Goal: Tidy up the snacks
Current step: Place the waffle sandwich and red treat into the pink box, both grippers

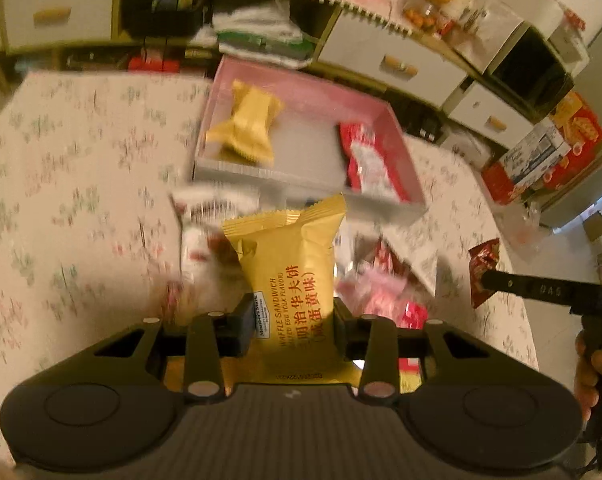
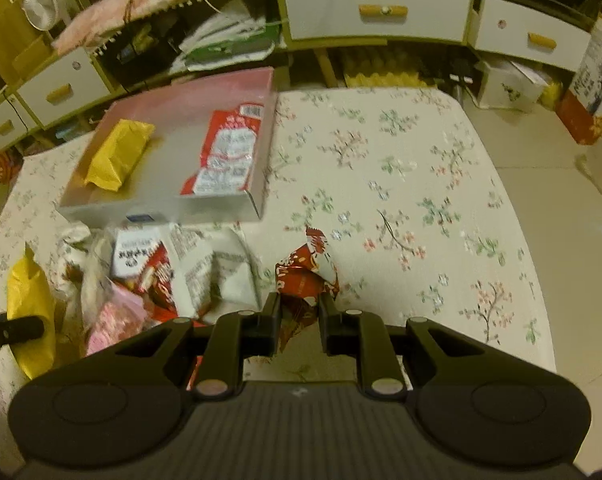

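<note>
While both hands are busy, quick rundown:

Left gripper (image 1: 291, 320): jaws are pinching a yellow pack (image 1: 293, 280) around its lower half, so it's sticking up and forward out of the jaws, long axis running along the fingers.

Right gripper (image 2: 299, 316): jaws are squeezing a crumpled red wrapper (image 2: 307, 270), and it's looking lifted just off the tabletop (image 2: 421, 184), though I can't tell for sure.

Box (image 1: 309, 184): sitting open on the tabletop, already holding one yellow pack (image 1: 243, 124) on its left side and a red packet (image 1: 367, 160) on its right.

Key relation: box is lying straight ahead of the left jaws and just past the yellow pack's top edge; from the right gripper it's ahead and off to the left, so I'm guessing the left hand is the nearer one.

Pile (image 2: 173, 272): mixed snacks still waiting between the box and the grippers.

Next move, my guess: yellow pack going in beside its twin.
</note>
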